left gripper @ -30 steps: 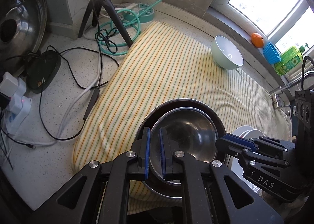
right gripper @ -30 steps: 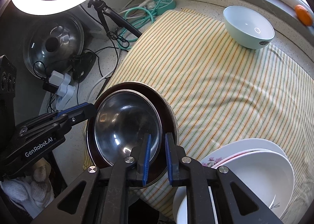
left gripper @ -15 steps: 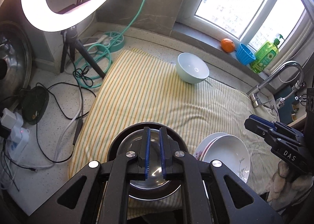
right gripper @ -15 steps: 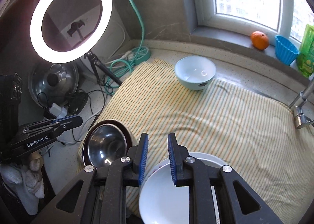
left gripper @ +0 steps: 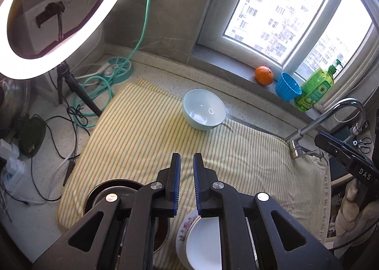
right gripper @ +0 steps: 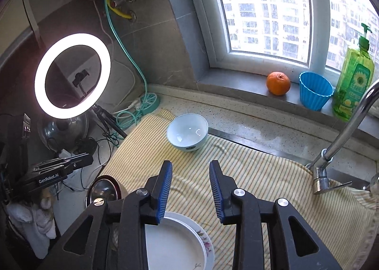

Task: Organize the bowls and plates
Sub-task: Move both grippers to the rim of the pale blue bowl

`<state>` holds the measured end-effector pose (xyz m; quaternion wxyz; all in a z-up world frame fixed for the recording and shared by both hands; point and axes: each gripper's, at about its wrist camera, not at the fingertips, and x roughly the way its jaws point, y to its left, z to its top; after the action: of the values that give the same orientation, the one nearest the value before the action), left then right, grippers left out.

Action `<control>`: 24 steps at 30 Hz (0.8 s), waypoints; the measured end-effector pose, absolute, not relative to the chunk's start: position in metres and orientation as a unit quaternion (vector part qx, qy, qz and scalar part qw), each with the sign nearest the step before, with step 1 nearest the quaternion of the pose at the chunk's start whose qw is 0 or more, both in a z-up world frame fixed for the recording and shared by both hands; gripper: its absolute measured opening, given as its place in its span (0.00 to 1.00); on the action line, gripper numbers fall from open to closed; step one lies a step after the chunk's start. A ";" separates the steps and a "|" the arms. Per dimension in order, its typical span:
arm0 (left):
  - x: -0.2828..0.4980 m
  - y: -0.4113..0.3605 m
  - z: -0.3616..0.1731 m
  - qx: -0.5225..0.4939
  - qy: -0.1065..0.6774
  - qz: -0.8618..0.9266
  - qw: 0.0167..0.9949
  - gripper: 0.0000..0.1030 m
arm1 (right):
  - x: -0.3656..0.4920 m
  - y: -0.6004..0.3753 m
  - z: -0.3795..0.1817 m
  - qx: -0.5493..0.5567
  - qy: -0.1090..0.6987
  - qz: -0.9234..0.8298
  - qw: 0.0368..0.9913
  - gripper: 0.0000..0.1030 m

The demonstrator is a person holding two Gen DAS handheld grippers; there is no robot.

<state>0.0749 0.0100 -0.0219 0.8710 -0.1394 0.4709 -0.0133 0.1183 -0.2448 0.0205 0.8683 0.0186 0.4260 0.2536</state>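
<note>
Between the jaws of the left gripper [left gripper: 187,182] only a narrow slit shows, with nothing in it: they are closed and empty above the striped cloth [left gripper: 146,137]. Just below and left of them sits the steel bowl [left gripper: 111,195] nested in a dark plate [left gripper: 94,190], and just below and right lies the stack of white plates [left gripper: 201,239], the lowest with a flowered rim. Ahead of both pairs of jaws, well apart from them at the cloth's far edge, stands the pale blue bowl [left gripper: 204,109], upright and empty. The right gripper [right gripper: 190,189] has just been opening; its jaws stand parted with nothing between them, over the cloth and just above the white stack. Farther out on the counter [right gripper: 248,125] are a ring light [right gripper: 72,75] to the left and a tap [right gripper: 341,137] to the right, with an orange [right gripper: 278,83], a blue cup [right gripper: 313,94] and a green soap bottle [right gripper: 353,80] on the window ledge beyond.
</note>
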 end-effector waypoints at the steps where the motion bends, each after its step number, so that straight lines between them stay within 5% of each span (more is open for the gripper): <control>1: 0.082 0.007 -0.022 -0.141 0.474 -0.010 0.869 0.09 | 0.124 -0.247 0.022 0.021 0.429 0.259 0.865 0.28; 11: 0.162 0.006 -0.026 -0.141 0.485 0.018 0.863 0.09 | 0.214 -0.239 0.019 0.060 0.461 0.268 0.844 0.28; 24: 0.219 0.013 -0.100 -0.159 0.547 0.016 0.822 0.09 | 0.268 -0.183 -0.088 0.046 0.541 0.249 0.802 0.28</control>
<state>0.2185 0.0126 -0.1001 0.8220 -0.1589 0.5466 0.0158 0.2680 -0.1834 -0.0878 0.8022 0.0461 0.5408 0.2488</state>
